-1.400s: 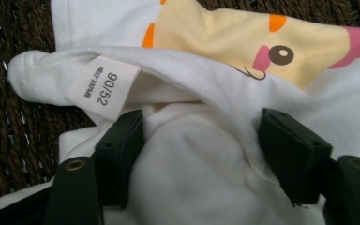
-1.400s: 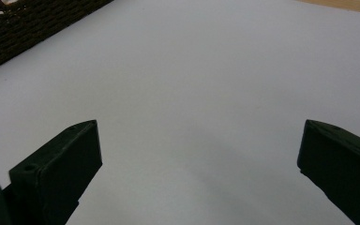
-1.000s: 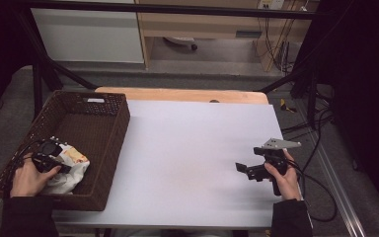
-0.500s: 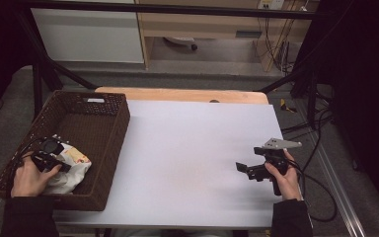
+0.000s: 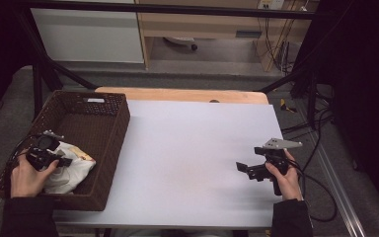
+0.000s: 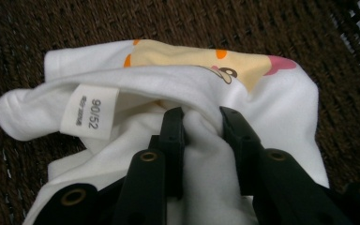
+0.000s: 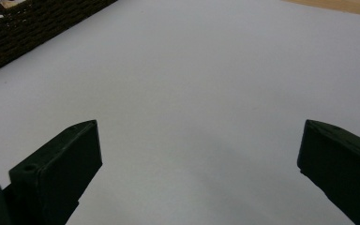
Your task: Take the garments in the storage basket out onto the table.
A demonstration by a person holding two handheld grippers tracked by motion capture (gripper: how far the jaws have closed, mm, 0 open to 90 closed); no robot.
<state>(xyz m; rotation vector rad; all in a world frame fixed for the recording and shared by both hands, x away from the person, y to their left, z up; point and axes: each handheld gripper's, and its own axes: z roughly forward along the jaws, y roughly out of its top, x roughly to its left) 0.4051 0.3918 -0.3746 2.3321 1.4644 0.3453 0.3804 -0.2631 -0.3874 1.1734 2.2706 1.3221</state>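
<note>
Left claw (image 6: 201, 122) pinching white garment (image 6: 122, 89) in basket (image 6: 51, 23)

The garment (image 6: 243, 154) pinched in my left gripper (image 6: 201, 117) is white, with a pale yellow print carrying orange spots and a pink patch, and a white label printed in grey. The basket (image 5: 109, 148) is dark brown wicker; the table (image 5: 192, 158) is plain white, and my jaws are black.

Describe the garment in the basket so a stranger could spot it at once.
At the white table's left edge sits a dark brown woven wicker basket. In its near end lies a crumpled white cloth garment, pinched by the left gripper. A yellow cartoon print and a size label mark it.
</note>
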